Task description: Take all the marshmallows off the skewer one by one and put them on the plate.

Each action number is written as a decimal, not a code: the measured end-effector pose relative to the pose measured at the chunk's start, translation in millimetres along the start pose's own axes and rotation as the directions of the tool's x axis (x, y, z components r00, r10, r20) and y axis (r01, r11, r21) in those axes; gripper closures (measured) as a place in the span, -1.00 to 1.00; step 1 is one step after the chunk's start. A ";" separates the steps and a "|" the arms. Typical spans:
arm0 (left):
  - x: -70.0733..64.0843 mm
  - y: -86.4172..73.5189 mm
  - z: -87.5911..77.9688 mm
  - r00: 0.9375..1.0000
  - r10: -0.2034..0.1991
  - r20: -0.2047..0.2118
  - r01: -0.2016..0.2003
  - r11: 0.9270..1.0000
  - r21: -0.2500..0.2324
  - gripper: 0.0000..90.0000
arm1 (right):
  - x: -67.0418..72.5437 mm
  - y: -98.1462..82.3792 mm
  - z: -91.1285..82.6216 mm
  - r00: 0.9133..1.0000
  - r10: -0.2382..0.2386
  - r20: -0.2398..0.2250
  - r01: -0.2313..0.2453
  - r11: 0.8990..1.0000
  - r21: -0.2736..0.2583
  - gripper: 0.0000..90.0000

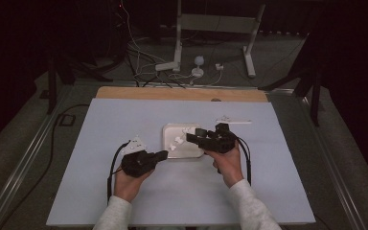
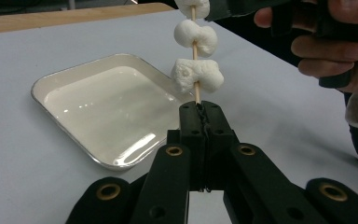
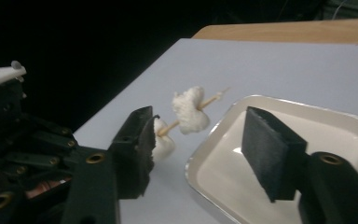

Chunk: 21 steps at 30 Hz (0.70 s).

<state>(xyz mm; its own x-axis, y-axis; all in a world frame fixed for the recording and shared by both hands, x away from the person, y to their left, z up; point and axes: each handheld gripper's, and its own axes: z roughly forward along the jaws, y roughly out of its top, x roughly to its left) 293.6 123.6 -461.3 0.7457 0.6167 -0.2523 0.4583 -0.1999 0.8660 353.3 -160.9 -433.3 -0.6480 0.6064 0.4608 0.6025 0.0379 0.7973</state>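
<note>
A wooden skewer (image 2: 196, 92) carries three white marshmallows (image 2: 196, 74) and points up and away over the near corner of a white square tray (image 2: 102, 112). My left gripper (image 2: 201, 109) is shut on the skewer's lower end; in the high view it (image 1: 163, 154) sits at the tray's (image 1: 191, 149) left front. My right gripper (image 1: 190, 137) reaches in from the right, level with the skewer's top. In the right gripper view its jaws (image 3: 200, 140) stand apart with nothing pressed between them. One marshmallow (image 3: 190, 109) shows past the left jaw, and another is half hidden behind it.
The tray lies mid-table on a pale blue-white mat (image 1: 124, 191). A wooden table edge (image 1: 182, 93) runs along the back. Beyond it the floor holds cables and a white stand's legs (image 1: 172, 64). Both of the person's forearms come in from the front edge.
</note>
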 end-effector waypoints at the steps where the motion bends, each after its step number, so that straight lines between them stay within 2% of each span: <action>1: 0.0 0.0 0.0 1.000 0.000 0.000 0.000 1.000 0.000 1.00 | -0.4 -0.2 1.9 1.000 0.012 -0.012 -0.012 1.000 0.003 0.08; 6: -2.2 -0.1 1.5 1.000 0.009 0.026 -0.008 1.000 -0.012 1.00 | -4.7 -1.5 9.1 0.996 0.074 -0.048 -0.074 0.997 0.012 0.26; 7: -2.5 -0.3 1.7 0.999 0.014 0.031 -0.013 1.000 -0.014 1.00 | -4.7 -1.5 9.1 0.996 0.074 -0.048 -0.074 0.997 0.012 0.26; 8: -2.9 -0.5 2.1 0.999 0.018 0.035 -0.018 1.000 -0.015 1.00 | -5.5 -1.6 9.4 0.994 0.089 -0.063 -0.089 0.996 0.009 0.33; 9: -3.1 -0.7 2.7 0.999 0.018 0.036 -0.018 1.000 -0.014 1.00 | -6.4 -1.8 10.0 0.989 0.111 -0.094 -0.111 0.994 0.011 0.53; 10: -3.1 -0.7 2.7 0.999 0.018 0.036 -0.018 1.000 -0.014 1.00 | -6.0 -1.9 9.8 0.988 0.119 -0.098 -0.119 0.993 0.010 0.59; 12: -2.4 -1.5 3.2 0.999 0.016 0.038 -0.016 1.000 -0.013 1.00 | -4.8 -1.5 8.9 0.987 0.122 -0.108 -0.122 0.993 0.001 0.66; 15: -1.5 -2.6 4.0 0.999 0.038 0.036 -0.037 0.999 -0.006 1.00 | -2.7 -1.1 8.2 0.988 0.111 -0.110 -0.113 0.994 -0.008 0.70; 18: -1.0 -3.8 4.6 0.998 0.054 0.035 -0.054 0.999 0.000 1.00 | 1.9 -0.3 6.1 0.993 0.070 -0.095 -0.072 0.997 -0.020 0.73; 21: -1.3 -3.7 4.2 0.998 0.063 0.031 -0.063 0.998 0.001 1.00 | 3.3 0.4 4.0 0.995 0.053 -0.085 -0.055 0.998 -0.030 0.75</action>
<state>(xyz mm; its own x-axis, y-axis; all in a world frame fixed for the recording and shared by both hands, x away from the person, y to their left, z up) 293.0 120.3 -466.1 0.7876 0.5792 -0.2102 0.4109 -0.2394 0.8797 353.3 -155.7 -433.0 -0.6525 0.5381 0.5336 0.6231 -0.0199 0.7819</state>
